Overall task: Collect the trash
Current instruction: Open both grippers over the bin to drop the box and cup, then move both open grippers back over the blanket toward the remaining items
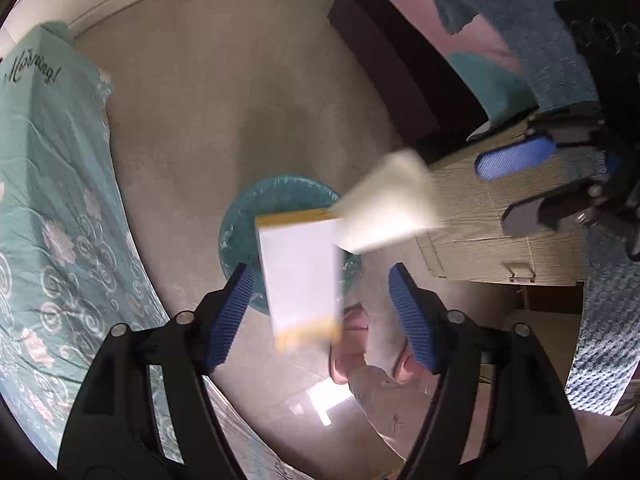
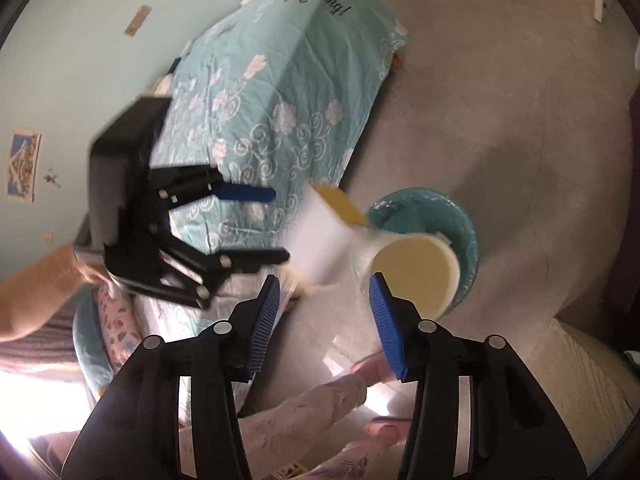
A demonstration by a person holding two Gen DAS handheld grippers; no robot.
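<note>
Blue-padded fingers (image 1: 236,304) of both grippers stand wide, holding nothing. White yellow-edged box (image 1: 300,276) and cream paper cup (image 2: 412,268) blur mid-frame above teal-lined bin (image 1: 280,196) on beige floor (image 1: 224,92); teal floral bed (image 1: 52,184) at left.

One white box with yellow ends (image 1: 300,276), blurred. One pale round cup (image 2: 408,272), blurred. One bin with teal liner (image 2: 460,216). Two grippers: left gripper (image 1: 320,312), right gripper (image 2: 324,320). One bed with teal floral cover (image 2: 288,92). Two bare feet (image 1: 356,344) on floor.
</note>
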